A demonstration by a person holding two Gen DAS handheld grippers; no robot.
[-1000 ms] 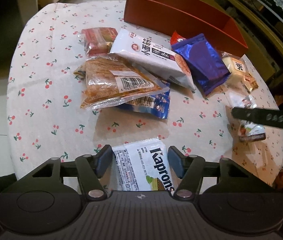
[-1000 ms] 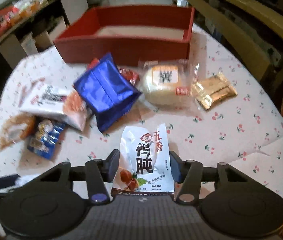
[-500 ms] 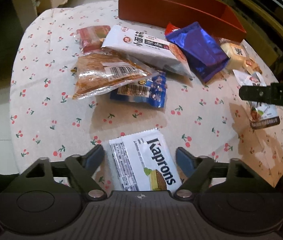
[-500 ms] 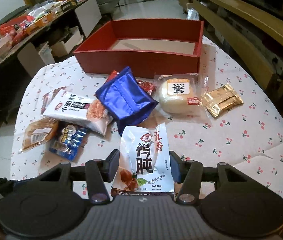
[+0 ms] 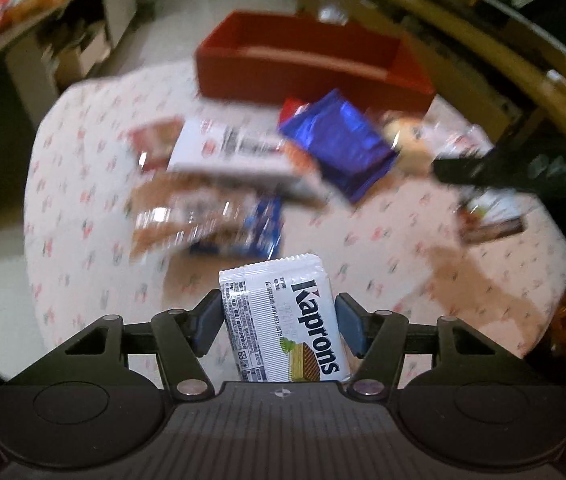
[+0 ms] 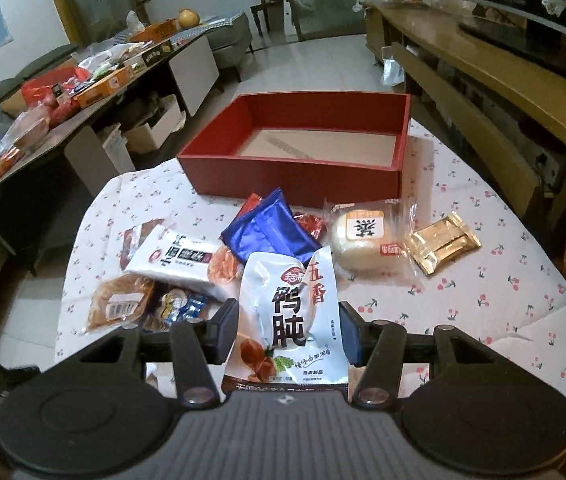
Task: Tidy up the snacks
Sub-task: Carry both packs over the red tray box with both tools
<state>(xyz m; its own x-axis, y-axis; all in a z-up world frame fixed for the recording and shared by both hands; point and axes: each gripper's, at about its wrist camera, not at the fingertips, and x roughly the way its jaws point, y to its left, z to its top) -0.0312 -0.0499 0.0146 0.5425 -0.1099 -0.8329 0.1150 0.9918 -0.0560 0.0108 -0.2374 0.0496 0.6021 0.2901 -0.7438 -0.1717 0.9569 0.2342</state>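
My left gripper (image 5: 278, 322) has its jaws closing on a white Kaprons wafer packet (image 5: 279, 292); both blue pads touch its sides and it hangs above the cherry-print tablecloth (image 5: 83, 200). My right gripper (image 6: 289, 332) is shut on a white pouch with Chinese lettering (image 6: 287, 304), also lifted. In the left wrist view the right gripper (image 5: 523, 168) shows as a dark bar at the right. An empty red box (image 6: 295, 172) stands at the far end of the table. The left wrist view is blurred by motion.
A blue foil packet (image 6: 271, 236), a wrapped round bun (image 6: 363, 240), a gold packet (image 6: 443, 244), a long white packet (image 6: 179, 260) and a brown bread bag (image 6: 119, 304) lie before the box. A cluttered side table (image 6: 63, 92) stands left, a wooden bench (image 6: 483, 92) right.
The left jaws widened around the Kaprons packet, then closed on it and lifted it off the cloth. The right gripper rose with its pouch, so more of the room shows.
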